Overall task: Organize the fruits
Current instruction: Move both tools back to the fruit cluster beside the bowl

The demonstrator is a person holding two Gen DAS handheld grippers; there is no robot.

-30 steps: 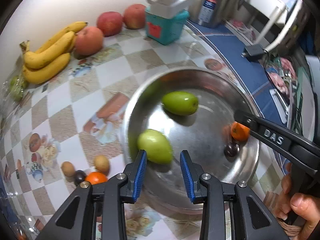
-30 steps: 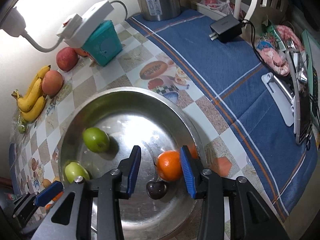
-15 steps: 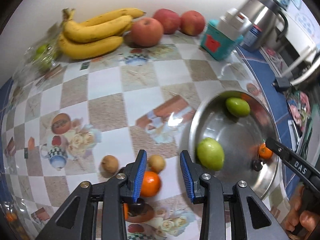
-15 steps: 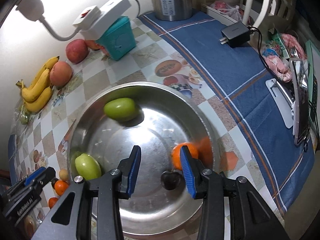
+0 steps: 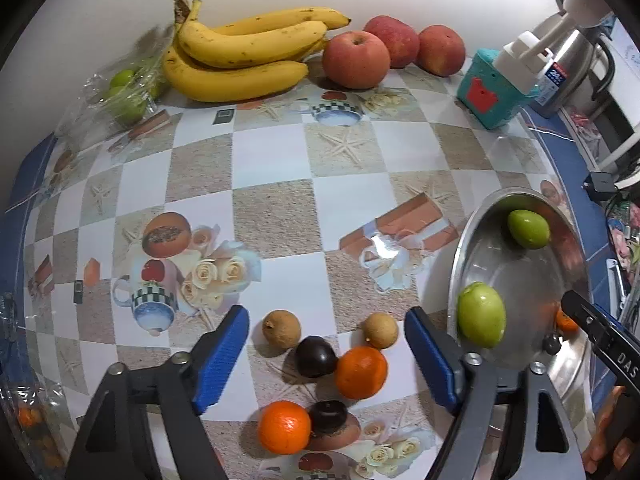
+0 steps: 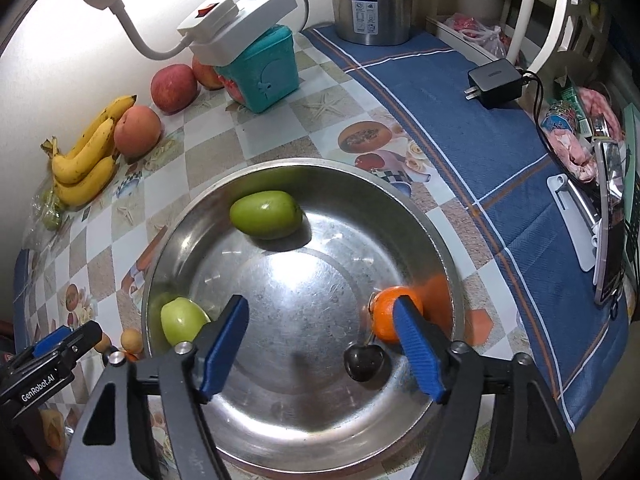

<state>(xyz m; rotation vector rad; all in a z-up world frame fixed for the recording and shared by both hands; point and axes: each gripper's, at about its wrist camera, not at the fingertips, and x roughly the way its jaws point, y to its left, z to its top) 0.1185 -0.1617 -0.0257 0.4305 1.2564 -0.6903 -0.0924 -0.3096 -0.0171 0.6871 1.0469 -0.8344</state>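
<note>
Checkered counter [image 5: 272, 216] with a blue cloth [image 6: 460, 128] over its far side, pretty cluttered

Big steel bowl [image 6: 320, 168] on the counter, straddling the edge of the blue cloth. Holding two green fruits: one [image 6: 266, 214] near the far wall, the other [image 6: 182, 320] against the left wall. Also in there, on the right side, a small orange [image 6: 384, 316] touching the wall and a dark cherry [image 6: 363, 362] just in front of it

Back by the wall: bunch of bananas [image 5: 240, 56], three red apples [image 5: 356, 60] beside it, a teal box [image 5: 492, 96] with a white power strip [image 6: 240, 20] on top, and a steel thermos [image 6: 372, 0]

Left claw [image 5: 326, 344] spread wide, gripping nothing, jaws just been opening, hovering over the loose pile left of the bowl. Between the blue pads down there: two brown longans [image 5: 281, 328], a dark plum-ish fruit [image 5: 315, 356] and an orange [image 5: 361, 372], bunched together and touching. One more orange [image 5: 284, 426] and a dark fruit [image 5: 328, 416] nearer the camera

Right claw [image 6: 322, 344] also released and empty, jaws just been opening, hanging over the bowl's floor. Right pad in front of the small orange, can't tell whether touching; cherry between the pads, apart from both
</note>
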